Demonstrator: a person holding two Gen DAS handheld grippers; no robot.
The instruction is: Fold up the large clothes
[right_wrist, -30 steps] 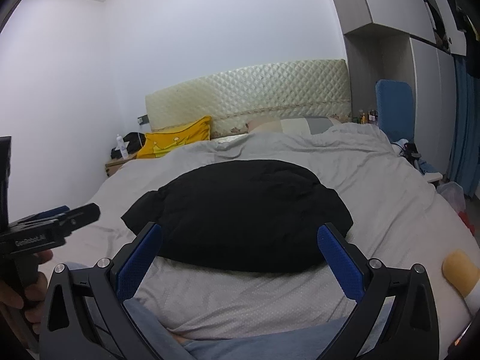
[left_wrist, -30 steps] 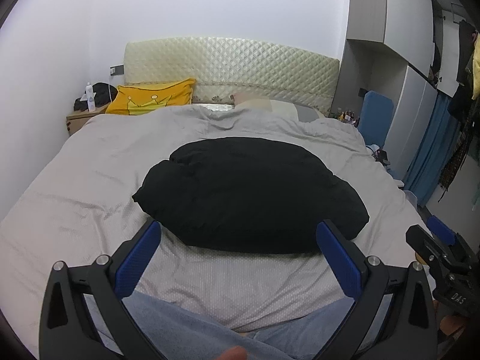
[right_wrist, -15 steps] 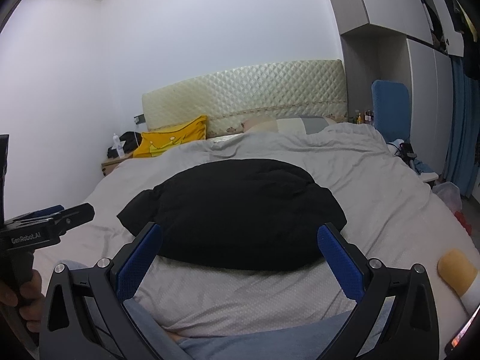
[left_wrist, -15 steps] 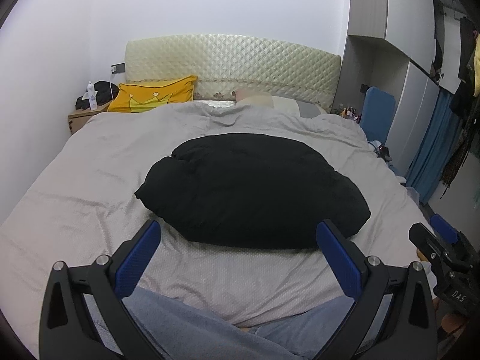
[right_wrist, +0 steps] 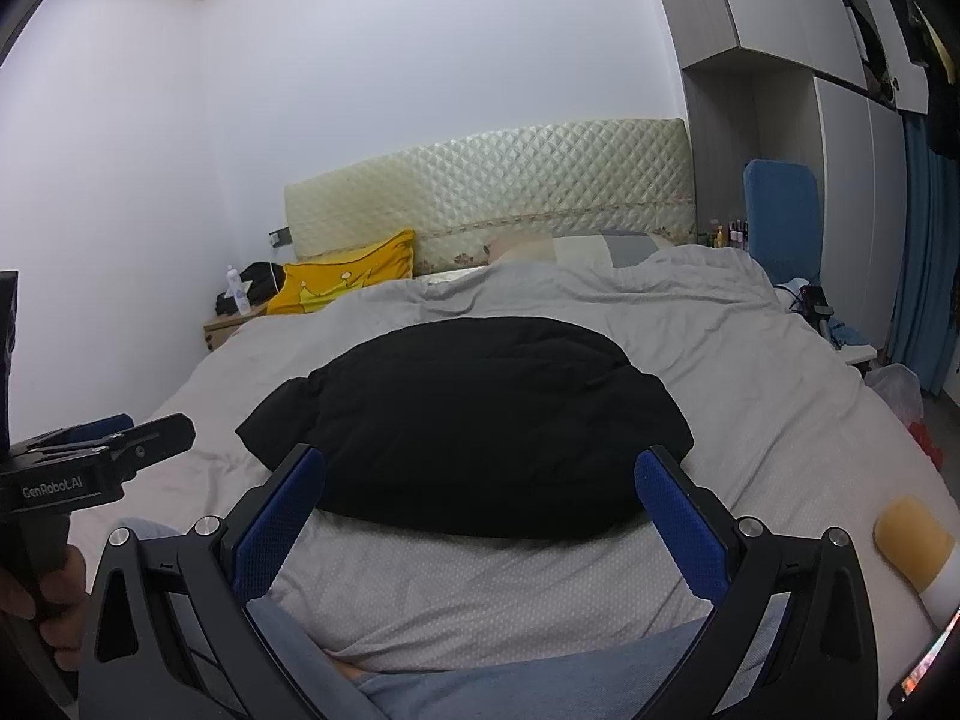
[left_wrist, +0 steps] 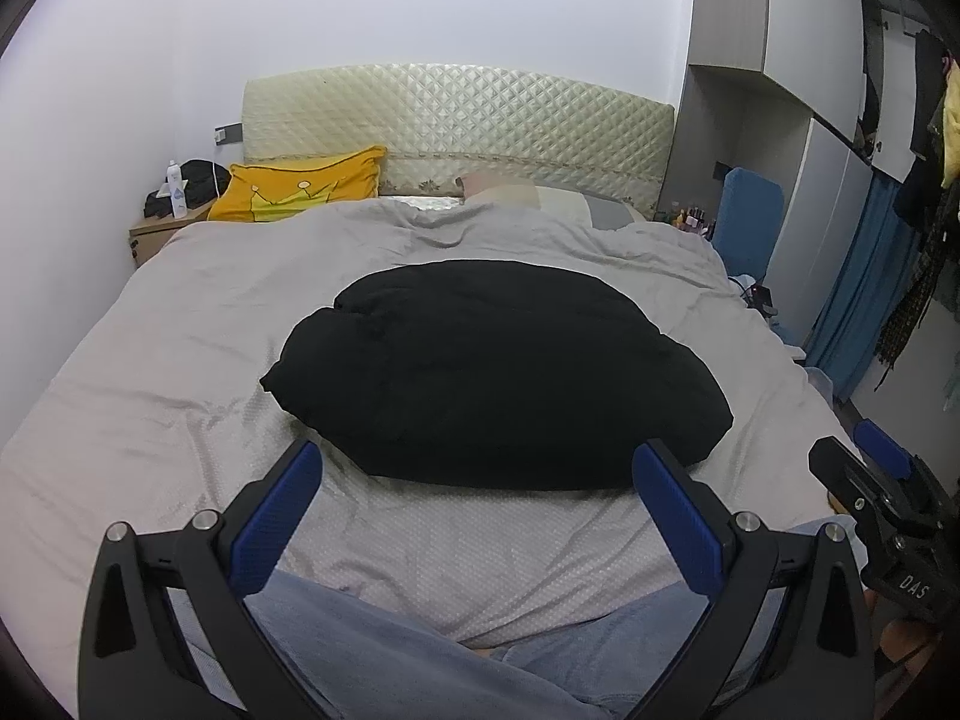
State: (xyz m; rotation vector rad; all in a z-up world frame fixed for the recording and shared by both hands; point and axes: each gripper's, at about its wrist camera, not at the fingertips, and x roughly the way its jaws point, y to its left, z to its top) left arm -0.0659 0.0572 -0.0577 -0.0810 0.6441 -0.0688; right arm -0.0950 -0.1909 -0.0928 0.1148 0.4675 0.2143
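Observation:
A large black padded garment (left_wrist: 498, 372) lies bunched in a rounded heap in the middle of the grey bed (left_wrist: 150, 396); it also shows in the right wrist view (right_wrist: 474, 420). My left gripper (left_wrist: 477, 474) is open and empty, held above the bed's near edge, short of the garment. My right gripper (right_wrist: 480, 480) is open and empty, also short of the garment's near edge. The left gripper shows at the left of the right wrist view (right_wrist: 102, 450), and the right gripper shows at the right of the left wrist view (left_wrist: 870, 480).
A quilted cream headboard (left_wrist: 456, 120) and a yellow crown pillow (left_wrist: 300, 189) are at the bed's head. A nightstand with a bottle (left_wrist: 174, 180) stands far left. A blue chair (left_wrist: 750, 222) and wardrobe are right. A yellow object (right_wrist: 912, 534) lies at the bed's right edge. Blue-jeaned legs (left_wrist: 390, 654) are below.
Both grippers have drawn back and risen slightly; the garment sits a little farther away in both views. Both stay open and nothing was grasped.

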